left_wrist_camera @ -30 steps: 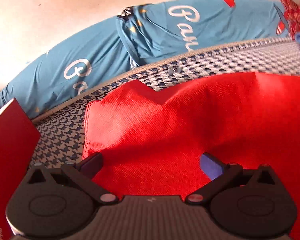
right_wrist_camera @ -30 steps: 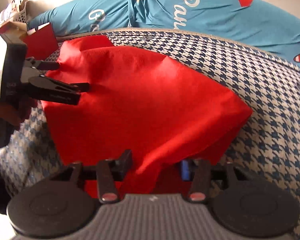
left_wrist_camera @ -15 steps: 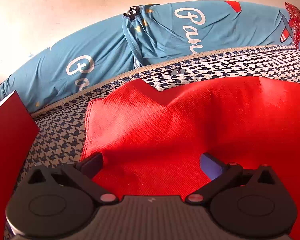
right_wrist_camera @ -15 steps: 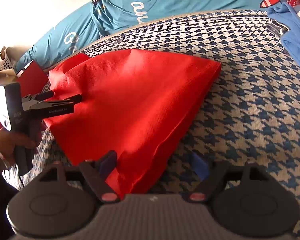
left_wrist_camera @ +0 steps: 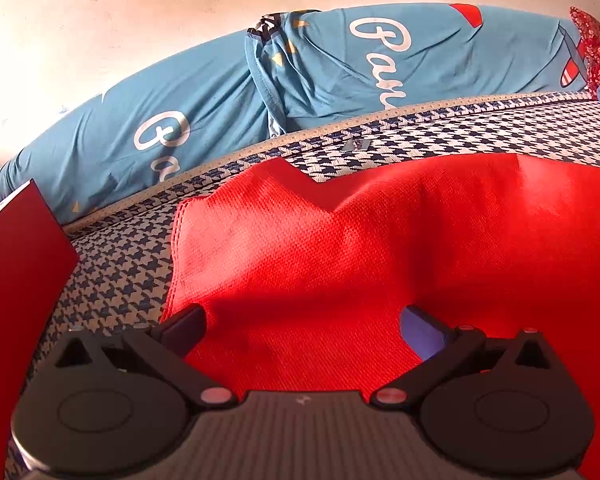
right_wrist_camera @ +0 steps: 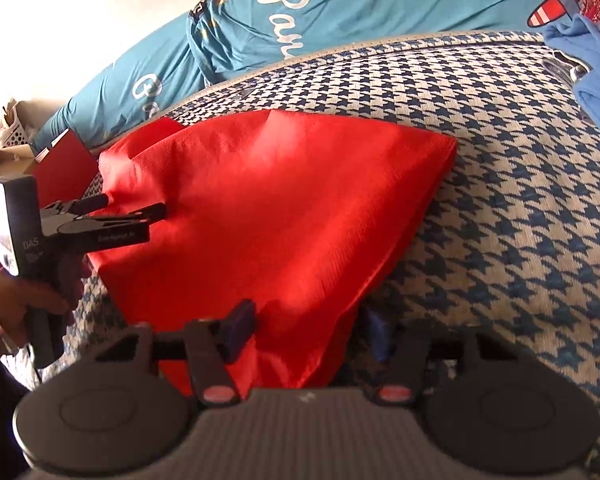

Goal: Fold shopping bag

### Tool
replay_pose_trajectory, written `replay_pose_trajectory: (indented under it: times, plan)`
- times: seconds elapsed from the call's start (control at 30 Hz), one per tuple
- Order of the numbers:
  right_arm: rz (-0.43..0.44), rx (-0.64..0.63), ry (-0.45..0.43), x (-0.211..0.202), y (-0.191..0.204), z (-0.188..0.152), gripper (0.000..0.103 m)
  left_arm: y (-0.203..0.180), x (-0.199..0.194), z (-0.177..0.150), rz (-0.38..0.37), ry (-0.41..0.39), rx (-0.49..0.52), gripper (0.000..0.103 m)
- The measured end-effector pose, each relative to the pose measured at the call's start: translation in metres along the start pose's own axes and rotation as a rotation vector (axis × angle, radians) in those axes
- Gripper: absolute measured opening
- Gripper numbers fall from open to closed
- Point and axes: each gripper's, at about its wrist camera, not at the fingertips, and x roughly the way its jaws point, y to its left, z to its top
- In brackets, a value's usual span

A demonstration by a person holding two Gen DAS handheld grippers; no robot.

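A red non-woven shopping bag [left_wrist_camera: 340,260] lies flattened on the houndstooth bed cover [right_wrist_camera: 520,220], tapering to a point toward the right gripper. My left gripper [left_wrist_camera: 302,324] stands open over the bag's left end, fingers wide apart with fabric under them. In the right wrist view that left gripper [right_wrist_camera: 134,205] rests at the bag's left edge, held by a person's hand [right_wrist_camera: 28,300]. My right gripper [right_wrist_camera: 308,326] straddles the near corner of the bag [right_wrist_camera: 280,200]. Its jaws are closing with the red fabric between them, and the pads are not clearly pressing.
Blue pillows with white script [left_wrist_camera: 340,80] line the far edge of the bed against a pale wall. A dark red box [left_wrist_camera: 16,280] stands at the left. A blue garment [right_wrist_camera: 592,80] lies at the right. A white basket [right_wrist_camera: 8,128] sits far left.
The right gripper rolled and shifted sideways to the bag's near corner, opened wider, then narrowed its jaws around it. The bag's right side now lies flat. The left gripper stayed put.
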Motion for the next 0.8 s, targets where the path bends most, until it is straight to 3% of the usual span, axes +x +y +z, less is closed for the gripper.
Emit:
replay_pose_trajectory:
  times: [0.07,0.27,0.4,0.57,0.8]
  plan:
    - [0.01,0.006,-0.008,0.0,0.0,0.001,0.022,0.0,0.0,0.0,-0.002,-0.001,-0.001,0.103]
    - [-0.011,-0.066,-0.035,0.002,0.014,-0.001,0.01,0.0,0.0,-0.002,-0.007,-0.003,-0.005,0.103]
    - [-0.012,-0.082,-0.062,0.0,0.019,0.0,0.009,0.0,0.0,-0.002,0.003,-0.007,-0.006,0.103]
    - [-0.054,-0.198,-0.089,-0.001,0.028,0.013,0.009,-0.006,-0.002,-0.001,0.05,-0.02,0.045,0.103]
    - [-0.097,-0.349,-0.079,0.009,0.036,0.045,0.009,-0.006,-0.003,0.0,0.025,0.005,0.026,0.103]
